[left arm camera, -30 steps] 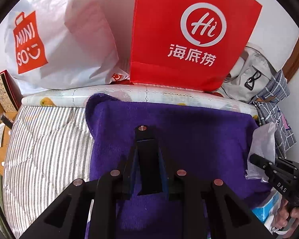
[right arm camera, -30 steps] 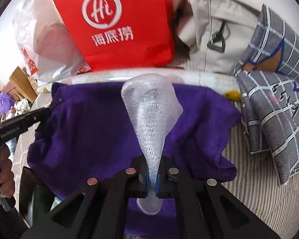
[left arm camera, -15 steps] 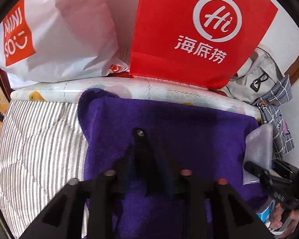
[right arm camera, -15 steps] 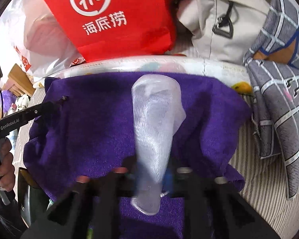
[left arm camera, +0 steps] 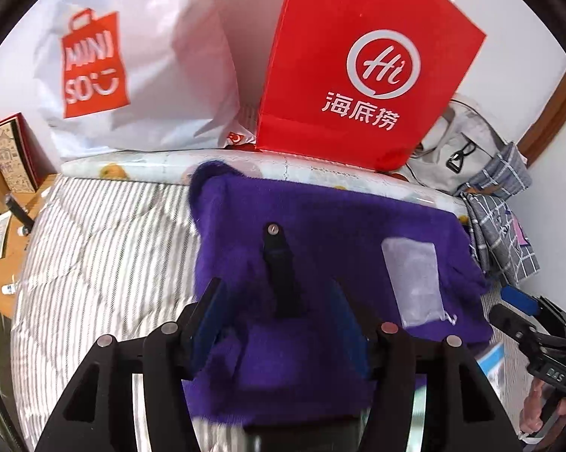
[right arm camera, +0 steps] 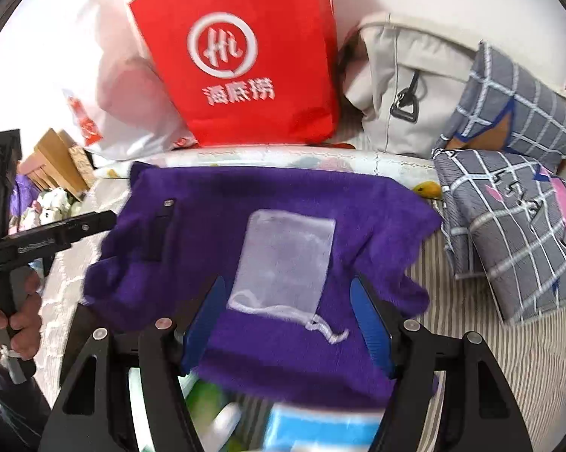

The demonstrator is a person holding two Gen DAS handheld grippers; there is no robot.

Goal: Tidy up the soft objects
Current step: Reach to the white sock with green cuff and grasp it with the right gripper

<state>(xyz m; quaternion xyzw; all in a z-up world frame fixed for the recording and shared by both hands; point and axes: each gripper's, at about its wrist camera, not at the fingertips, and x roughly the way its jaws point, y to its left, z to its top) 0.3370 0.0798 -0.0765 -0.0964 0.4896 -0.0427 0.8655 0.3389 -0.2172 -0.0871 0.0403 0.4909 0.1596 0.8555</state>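
Observation:
A purple fuzzy towel point(left arm camera: 320, 233) lies spread on the striped bed; it also shows in the right wrist view point(right arm camera: 207, 203). A black strap-like piece with a rivet point(left arm camera: 281, 271) lies on it, also seen from the right point(right arm camera: 158, 233). A translucent white mesh drawstring pouch point(right arm camera: 283, 263) lies flat on the towel, seen in the left wrist view point(left arm camera: 415, 278) too. My left gripper point(left arm camera: 279, 324) is open and empty, just behind the black piece. My right gripper point(right arm camera: 286, 327) is open and empty, its fingers either side of the pouch's near end.
A red paper bag point(left arm camera: 362, 64) and a white Miniso bag point(left arm camera: 132, 60) stand against the wall behind the towel. A beige backpack point(right arm camera: 403, 86) and grey checked bedding point(right arm camera: 509, 207) lie right. A wooden bedside surface point(left arm camera: 4, 203) is left. Packages point(right arm camera: 302, 425) lie near.
Both grippers opened and drew back. The left let go of the black piece, the right let go of the mesh pouch; both now lie flat on the towel.

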